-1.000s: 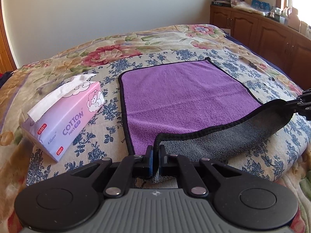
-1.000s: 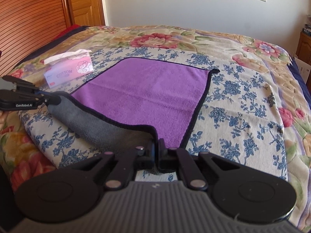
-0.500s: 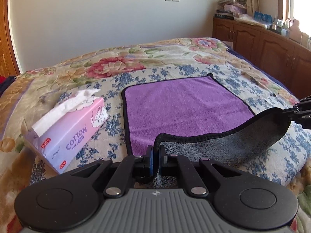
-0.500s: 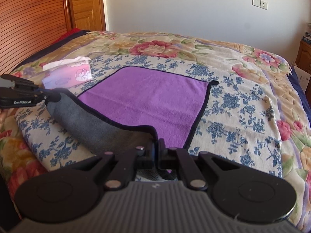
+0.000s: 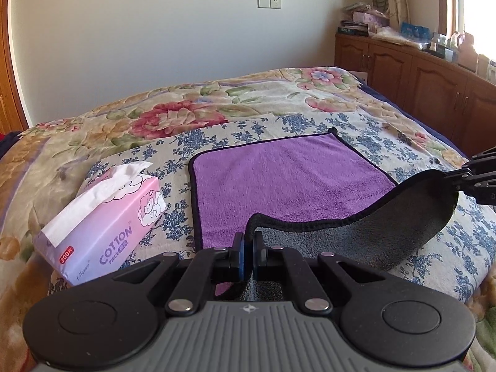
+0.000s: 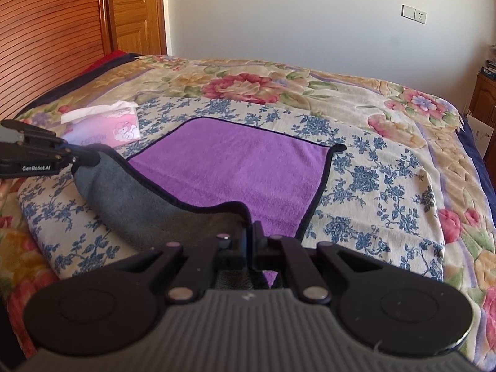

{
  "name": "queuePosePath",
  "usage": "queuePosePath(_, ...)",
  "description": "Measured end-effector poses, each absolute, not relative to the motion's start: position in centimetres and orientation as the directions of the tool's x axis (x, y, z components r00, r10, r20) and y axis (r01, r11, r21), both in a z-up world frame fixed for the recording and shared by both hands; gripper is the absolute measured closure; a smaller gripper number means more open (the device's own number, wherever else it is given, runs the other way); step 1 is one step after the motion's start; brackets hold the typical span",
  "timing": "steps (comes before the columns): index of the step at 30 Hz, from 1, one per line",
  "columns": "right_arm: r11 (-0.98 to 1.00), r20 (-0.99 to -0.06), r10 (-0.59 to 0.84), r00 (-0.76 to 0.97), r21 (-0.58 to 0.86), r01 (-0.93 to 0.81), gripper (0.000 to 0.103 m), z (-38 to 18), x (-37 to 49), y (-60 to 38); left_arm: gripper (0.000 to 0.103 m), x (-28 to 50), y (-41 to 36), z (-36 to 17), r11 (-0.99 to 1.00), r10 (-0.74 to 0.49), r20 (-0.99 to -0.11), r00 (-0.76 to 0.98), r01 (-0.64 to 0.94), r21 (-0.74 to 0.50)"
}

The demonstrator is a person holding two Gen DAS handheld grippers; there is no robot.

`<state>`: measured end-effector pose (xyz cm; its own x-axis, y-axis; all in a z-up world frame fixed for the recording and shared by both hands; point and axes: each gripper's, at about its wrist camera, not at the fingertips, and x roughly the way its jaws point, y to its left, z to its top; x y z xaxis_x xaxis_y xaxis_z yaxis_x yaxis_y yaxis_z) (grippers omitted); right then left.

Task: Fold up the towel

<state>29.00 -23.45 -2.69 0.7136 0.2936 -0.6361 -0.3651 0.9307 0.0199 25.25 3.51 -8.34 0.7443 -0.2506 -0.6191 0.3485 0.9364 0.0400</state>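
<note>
A purple towel [image 5: 279,183] with a grey underside and black trim lies on the bed; it also shows in the right wrist view [image 6: 235,167]. Its near edge is lifted and curled over, grey side up. My left gripper [image 5: 248,241] is shut on the near left corner of the towel. My right gripper [image 6: 249,232] is shut on the near right corner. Each gripper shows at the edge of the other's view, the right one [image 5: 465,175] and the left one [image 6: 71,158], holding the raised edge above the bed.
A pink tissue box [image 5: 105,232] sits on the bed left of the towel, also visible in the right wrist view [image 6: 105,130]. The floral bedspread [image 5: 186,117] stretches behind. Wooden cabinets [image 5: 418,74] stand on the right, a wooden door [image 6: 136,9] at far left.
Both grippers have risen and carried the towel's near edge higher and further over the purple side. More of the grey underside hangs free.
</note>
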Motion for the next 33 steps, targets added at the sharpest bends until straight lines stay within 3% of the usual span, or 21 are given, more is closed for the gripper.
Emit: queuePosePath(33,0.934,-0.623,0.267,0.735,-0.021,-0.358,0.099,-2.3,32.7,-23.7,0.098,29.3,3.0,-8.3,0.938,-0.241,-0.607,0.757,0.341,0.054)
